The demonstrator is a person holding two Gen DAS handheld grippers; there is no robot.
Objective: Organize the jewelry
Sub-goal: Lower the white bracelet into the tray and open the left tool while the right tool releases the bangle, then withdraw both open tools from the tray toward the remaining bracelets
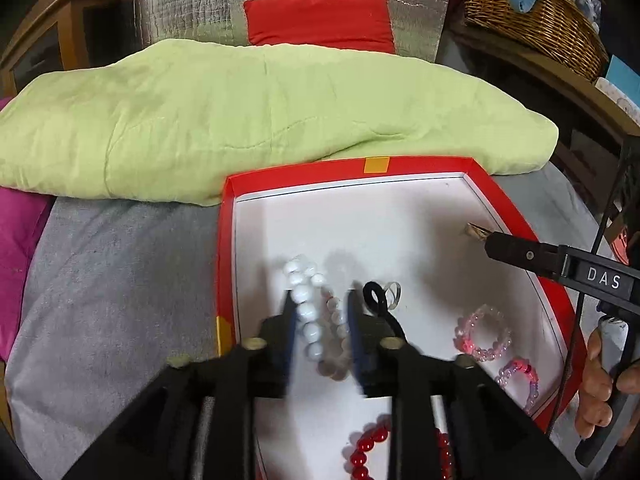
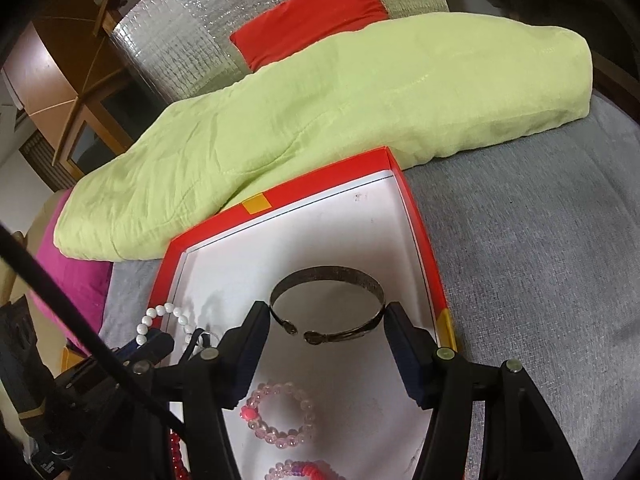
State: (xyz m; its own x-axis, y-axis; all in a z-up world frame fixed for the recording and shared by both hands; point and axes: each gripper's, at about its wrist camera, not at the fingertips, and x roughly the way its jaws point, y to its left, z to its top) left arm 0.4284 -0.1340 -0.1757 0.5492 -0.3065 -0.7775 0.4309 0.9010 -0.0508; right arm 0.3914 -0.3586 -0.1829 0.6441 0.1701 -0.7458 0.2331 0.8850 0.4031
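A red box with a white floor (image 1: 304, 168) lies on the grey bed cover. My left gripper (image 1: 320, 296) hangs low inside it, jaws a little apart, with a white bead bracelet (image 1: 306, 312) lying loose between the pads. Beside it lie a black loop (image 1: 374, 294) and a silver ring (image 1: 394, 292). My right gripper (image 2: 326, 307) is shut on a dark metal bangle (image 2: 326, 272), a pad on each side, above the box floor (image 2: 360, 232). A pink bead bracelet (image 2: 280, 416), a pink-purple one (image 1: 520, 380) and a red one (image 1: 368, 444) rest in the box.
A folded light-green quilt (image 1: 240, 112) lies against the box's far side, with a red cushion (image 1: 320, 20) behind it. A wicker basket (image 1: 532, 12) stands on a wooden shelf at the right. Magenta cloth (image 1: 16, 240) is at the left. A hand (image 1: 600, 380) grips the right tool.
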